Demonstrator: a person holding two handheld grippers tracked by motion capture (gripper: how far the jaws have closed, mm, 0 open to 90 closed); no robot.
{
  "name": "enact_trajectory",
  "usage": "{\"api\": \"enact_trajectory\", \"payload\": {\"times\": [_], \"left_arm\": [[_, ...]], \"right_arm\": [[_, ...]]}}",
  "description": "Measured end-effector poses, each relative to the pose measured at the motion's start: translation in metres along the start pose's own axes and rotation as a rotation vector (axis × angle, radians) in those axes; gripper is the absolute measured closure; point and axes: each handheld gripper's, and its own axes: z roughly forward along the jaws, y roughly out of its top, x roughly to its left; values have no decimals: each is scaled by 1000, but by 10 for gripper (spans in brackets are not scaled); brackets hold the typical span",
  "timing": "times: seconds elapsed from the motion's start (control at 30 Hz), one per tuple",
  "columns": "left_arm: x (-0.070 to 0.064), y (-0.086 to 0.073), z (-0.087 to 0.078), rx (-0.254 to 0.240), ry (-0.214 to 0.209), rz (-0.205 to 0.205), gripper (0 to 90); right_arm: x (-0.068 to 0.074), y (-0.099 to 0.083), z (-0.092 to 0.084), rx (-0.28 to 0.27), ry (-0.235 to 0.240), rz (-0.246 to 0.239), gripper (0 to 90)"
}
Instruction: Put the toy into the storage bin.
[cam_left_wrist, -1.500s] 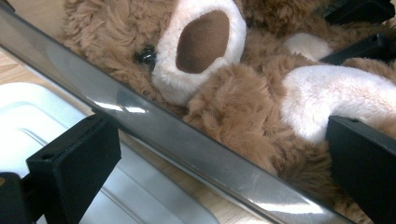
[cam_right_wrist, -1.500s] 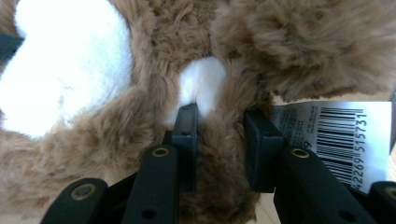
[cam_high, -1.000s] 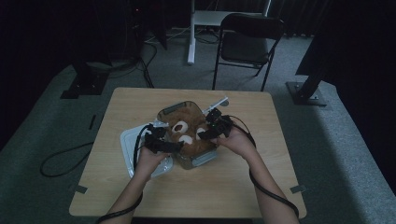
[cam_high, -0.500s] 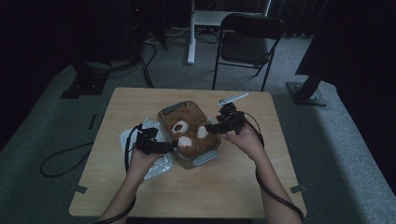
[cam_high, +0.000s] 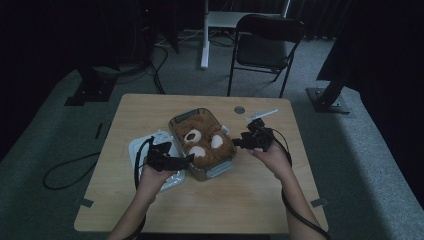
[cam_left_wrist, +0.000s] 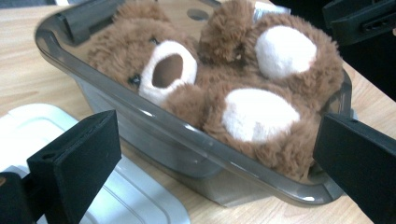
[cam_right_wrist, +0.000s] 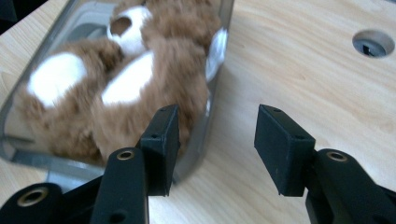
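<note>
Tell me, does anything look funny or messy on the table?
Yes. The teddy bear is squashed into the clear plastic box, folded up with its feet bulging above the rim. The box sits crooked on the table, and its white lid lies beside it, partly under its edge.

Plush bear (cam_left_wrist: 219, 93) body hidden below container (cam_left_wrist: 154, 135) rim. White lid (cam_left_wrist: 140, 196) cut off by bottom edge. Container near end cropped in right gripper view.

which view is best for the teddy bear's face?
Left gripper view: the teddy bear lies close up, muzzle and eyes facing the camera, in the clear bin. Right gripper view shows it blurred through the bin wall; high view shows it small and dim.
</note>
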Motion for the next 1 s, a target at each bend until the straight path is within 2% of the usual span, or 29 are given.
{"api": "enact_trajectory", "payload": {"times": [0.07, 0.17, 0.27, 0.33, 0.4, 0.53, 0.6, 0.63, 0.77, 1.0], "left_arm": [[0, -3, 3, 5, -6, -5, 19], [1, -6, 8, 17, 2, -10, 19], [1, -8, 13, 28, 12, -7, 19], [2, -8, 16, 36, 14, -9, 19], [2, -8, 19, 38, 16, -15, 21], [3, -9, 23, 43, 13, -22, 21], [4, -10, 25, 48, 10, -25, 21], [4, -11, 25, 48, 10, -27, 21], [3, -11, 25, 47, 9, -25, 21], [-4, -12, 23, 46, -14, -5, 20]], "right_arm": [[-3, -7, -1, -11, 35, 25, 491], [-4, -13, 3, 1, 27, 29, 490], [-7, -16, 10, -3, 61, 68, 486], [-8, -15, 12, -7, 64, 80, 488], [-6, -11, 22, 19, 58, 80, 502], [-4, -8, 29, 32, 56, 79, 562], [-4, -9, 32, 26, 86, 96, 669], [-3, -10, 33, 22, 108, 101, 708], [-4, -10, 32, 25, 118, 112, 719], [-2, -18, 20, 31, 87, 77, 747]]}}
